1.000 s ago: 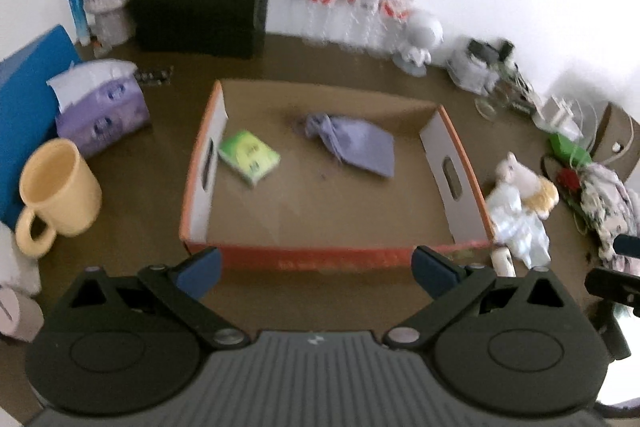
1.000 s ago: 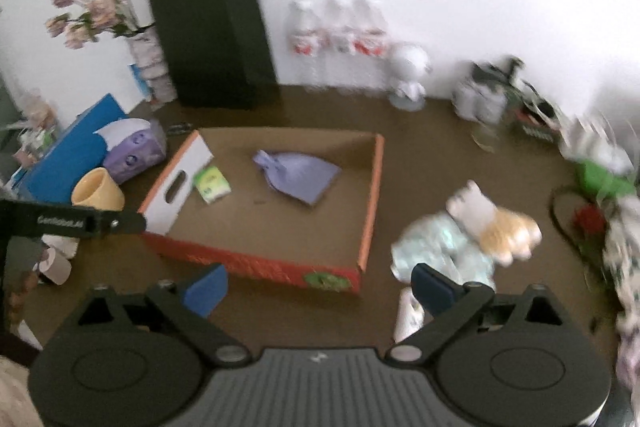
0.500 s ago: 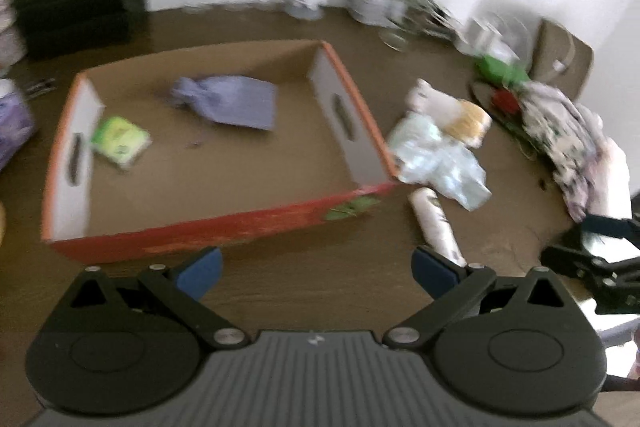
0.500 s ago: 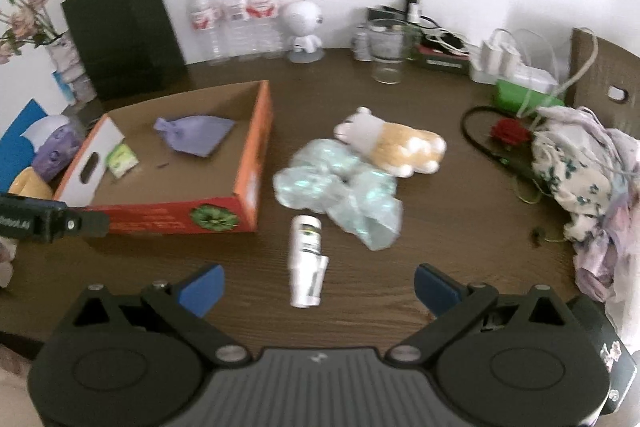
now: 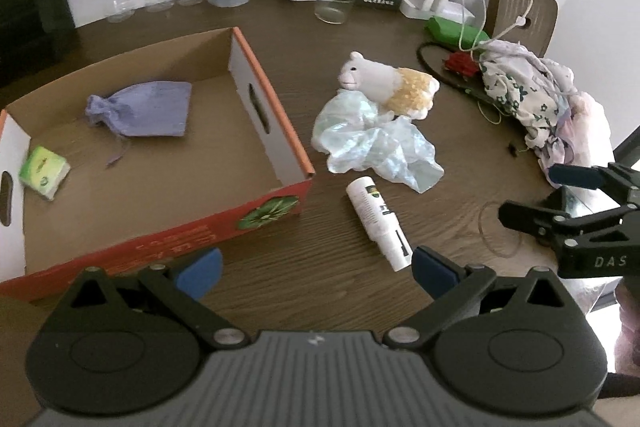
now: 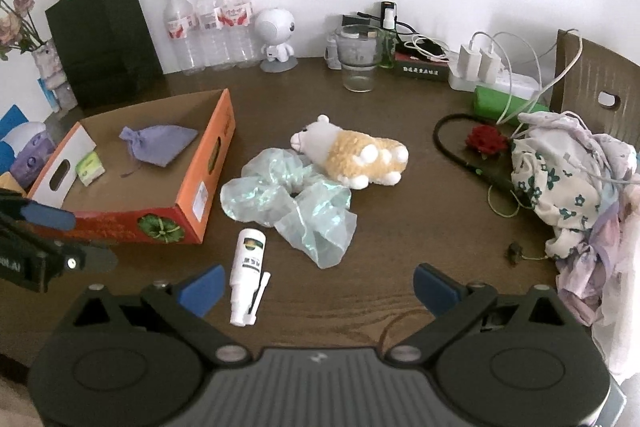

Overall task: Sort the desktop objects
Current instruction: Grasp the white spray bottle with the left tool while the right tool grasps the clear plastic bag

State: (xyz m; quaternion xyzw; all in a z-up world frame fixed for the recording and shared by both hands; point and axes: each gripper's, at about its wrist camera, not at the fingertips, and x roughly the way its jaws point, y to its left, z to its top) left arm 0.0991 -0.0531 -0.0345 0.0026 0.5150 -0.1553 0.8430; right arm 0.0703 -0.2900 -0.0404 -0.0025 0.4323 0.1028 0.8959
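Observation:
An orange cardboard box lies on the brown table; in it are a purple drawstring pouch and a small green packet. Right of the box lie a pale green gauzy scrunchie, a white and tan plush toy and a white spray bottle. My left gripper is open and empty, just in front of the bottle. My right gripper is open and empty, with the bottle by its left finger.
Floral clothes are heaped at the right edge, beside a black cable with a red flower. Along the wall stand water bottles, a white robot figure, a glass, chargers and a black bag.
Both views have swung right, from the box toward the scrunchie, plush toy and bottle. Both grippers stayed open and empty.

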